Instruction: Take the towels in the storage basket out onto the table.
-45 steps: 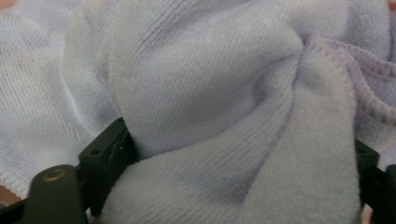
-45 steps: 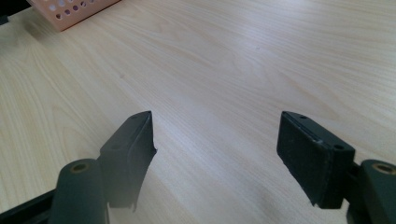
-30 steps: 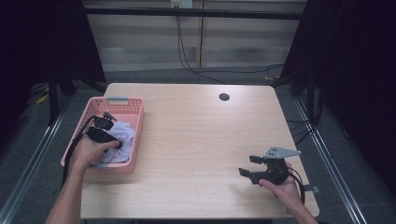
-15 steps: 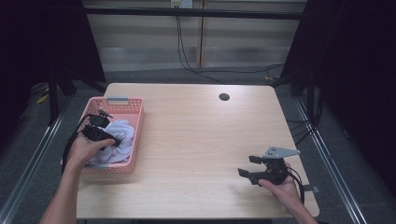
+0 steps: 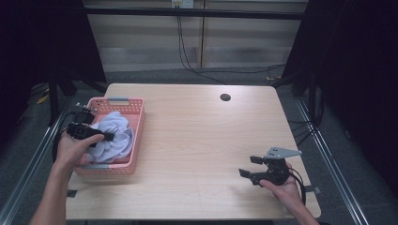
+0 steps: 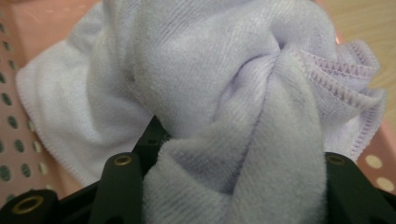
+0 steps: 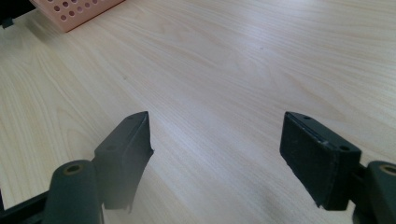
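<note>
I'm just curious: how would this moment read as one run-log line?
left gripper: shut on lavender towel | pink basket: under towel | right gripper: open over table

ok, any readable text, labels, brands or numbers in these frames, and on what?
None readable.
Pink basket: plain, no label seen.
Pale cloth: stitched hem, no tag or print showing.
Left gripper and right gripper: black jaws, no markings.
Wooden table: bare grain, one dark round hole, no print.
</note>
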`<state>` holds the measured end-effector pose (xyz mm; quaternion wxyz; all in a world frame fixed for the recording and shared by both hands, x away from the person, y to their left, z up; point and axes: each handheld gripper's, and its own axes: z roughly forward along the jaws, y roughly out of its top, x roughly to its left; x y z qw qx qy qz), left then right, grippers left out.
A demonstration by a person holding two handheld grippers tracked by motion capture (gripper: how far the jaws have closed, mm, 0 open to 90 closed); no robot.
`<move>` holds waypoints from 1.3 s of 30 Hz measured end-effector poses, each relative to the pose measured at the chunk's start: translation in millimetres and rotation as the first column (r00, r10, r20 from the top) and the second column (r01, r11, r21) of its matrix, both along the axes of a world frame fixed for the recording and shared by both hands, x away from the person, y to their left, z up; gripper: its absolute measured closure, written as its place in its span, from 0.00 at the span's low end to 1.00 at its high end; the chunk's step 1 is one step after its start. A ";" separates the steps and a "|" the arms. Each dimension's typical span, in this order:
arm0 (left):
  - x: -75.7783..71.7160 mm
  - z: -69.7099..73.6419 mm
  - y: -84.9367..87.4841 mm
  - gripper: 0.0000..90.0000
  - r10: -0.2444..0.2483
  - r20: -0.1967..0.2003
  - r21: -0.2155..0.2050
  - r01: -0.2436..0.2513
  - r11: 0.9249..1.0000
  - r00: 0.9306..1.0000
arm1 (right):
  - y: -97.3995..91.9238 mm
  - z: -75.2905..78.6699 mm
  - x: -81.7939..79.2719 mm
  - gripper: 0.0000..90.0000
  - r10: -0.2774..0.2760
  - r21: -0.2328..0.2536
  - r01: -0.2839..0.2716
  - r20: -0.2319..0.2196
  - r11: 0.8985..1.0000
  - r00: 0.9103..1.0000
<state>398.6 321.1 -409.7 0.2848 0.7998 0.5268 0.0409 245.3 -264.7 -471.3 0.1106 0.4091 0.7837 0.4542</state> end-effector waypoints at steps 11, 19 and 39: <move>-8.2 22.4 14.8 0.54 0.023 0.070 -0.127 -0.014 0.992 0.997 | -0.3 0.5 -0.5 0.28 -0.001 0.004 0.001 0.001 1.000 1.000; -12.7 30.1 20.6 0.53 0.029 0.109 -0.140 -0.014 0.990 0.994 | -0.9 0.5 -0.3 0.28 0.001 0.004 -0.001 0.003 1.000 1.000; -22.3 72.9 19.3 0.53 0.040 0.230 -0.152 -0.005 0.988 0.972 | -1.1 1.0 -0.7 0.27 -0.001 0.006 0.001 0.004 1.000 1.000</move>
